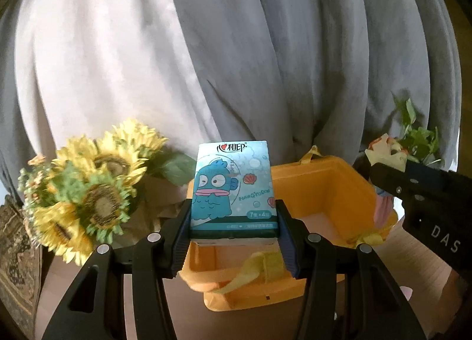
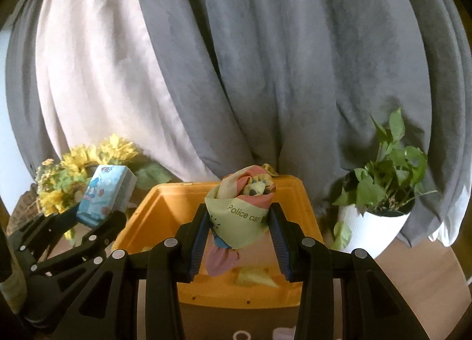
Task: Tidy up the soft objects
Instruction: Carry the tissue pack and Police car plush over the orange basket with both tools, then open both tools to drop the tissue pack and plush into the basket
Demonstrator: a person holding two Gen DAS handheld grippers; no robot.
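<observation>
My left gripper (image 1: 233, 207) is shut on a blue cartoon tissue pack (image 1: 233, 186) and holds it upright over the near left part of an open orange fabric box (image 1: 327, 189). In the right wrist view the pack (image 2: 104, 198) shows at the left of the box (image 2: 165, 210). My right gripper (image 2: 239, 216) is shut on a bunched pale green and pink cloth (image 2: 242, 210) printed "Police car", held above the box's middle. That cloth (image 1: 383, 151) shows at the right in the left wrist view. Yellow ribbon (image 1: 256, 266) lies inside the box.
Artificial sunflowers (image 1: 88, 192) stand left of the box. A white potted green plant (image 2: 380, 201) stands to its right. Grey and white curtains (image 2: 265, 74) hang close behind. A patterned basket (image 1: 14, 245) is at far left. The box rests on a wooden table (image 2: 427, 269).
</observation>
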